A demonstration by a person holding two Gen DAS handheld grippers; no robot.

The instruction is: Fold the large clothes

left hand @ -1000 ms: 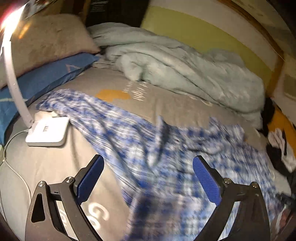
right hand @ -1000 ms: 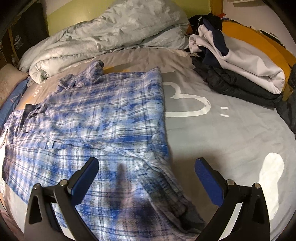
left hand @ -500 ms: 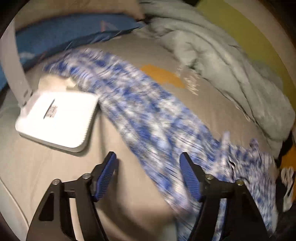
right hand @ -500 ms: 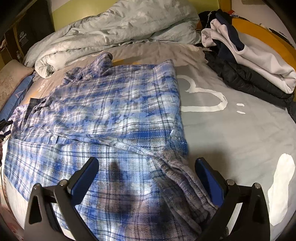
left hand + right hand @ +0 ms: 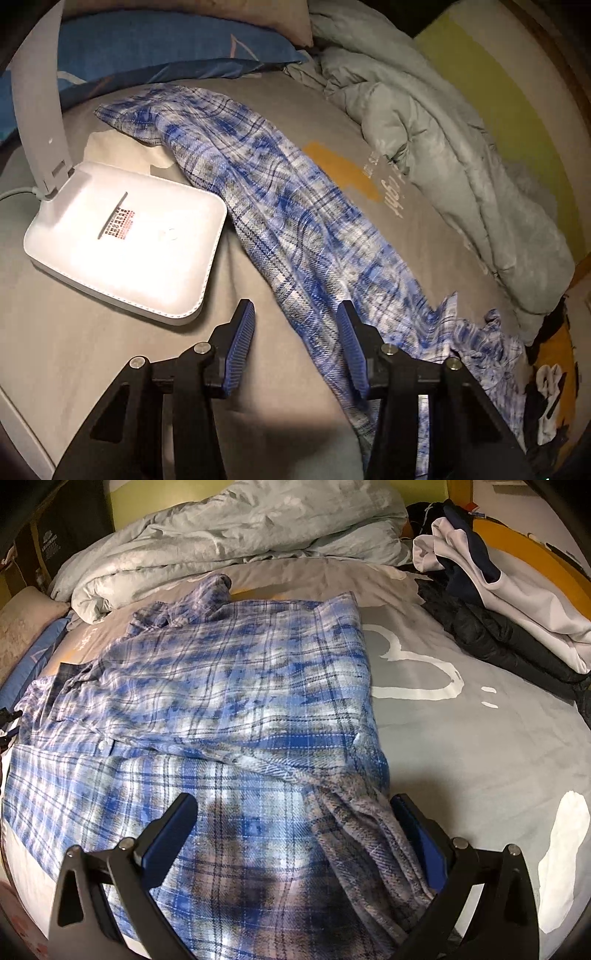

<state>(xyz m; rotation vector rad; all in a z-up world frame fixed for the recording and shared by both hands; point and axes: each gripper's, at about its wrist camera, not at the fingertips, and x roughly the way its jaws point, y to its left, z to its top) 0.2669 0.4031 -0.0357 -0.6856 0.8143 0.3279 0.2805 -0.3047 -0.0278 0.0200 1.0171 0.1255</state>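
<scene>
Left wrist view: our left gripper (image 5: 295, 347) has its jaws partly apart, having just been closing from the wide spread of a second ago. The edge of the plaid shirt (image 5: 280, 221) runs between them, but we cannot confirm that the pads press on it. We judge this the start of a pinch on the sleeve, ahead of the first fold. Since the earlier frame this gripper has dropped nearer the grey sheet (image 5: 92, 350), and the white lamp base (image 5: 125, 240) now fills more of the view. Beyond it lie the blue pillow (image 5: 155, 48) and the crumpled duvet (image 5: 461, 177).

In the right wrist view, our right gripper (image 5: 295, 834) stands wide apart over the shirt hem, holding nothing, placed as before. The shirt lies spread on the bed, with stacked clothes (image 5: 517, 605) farther off.
</scene>
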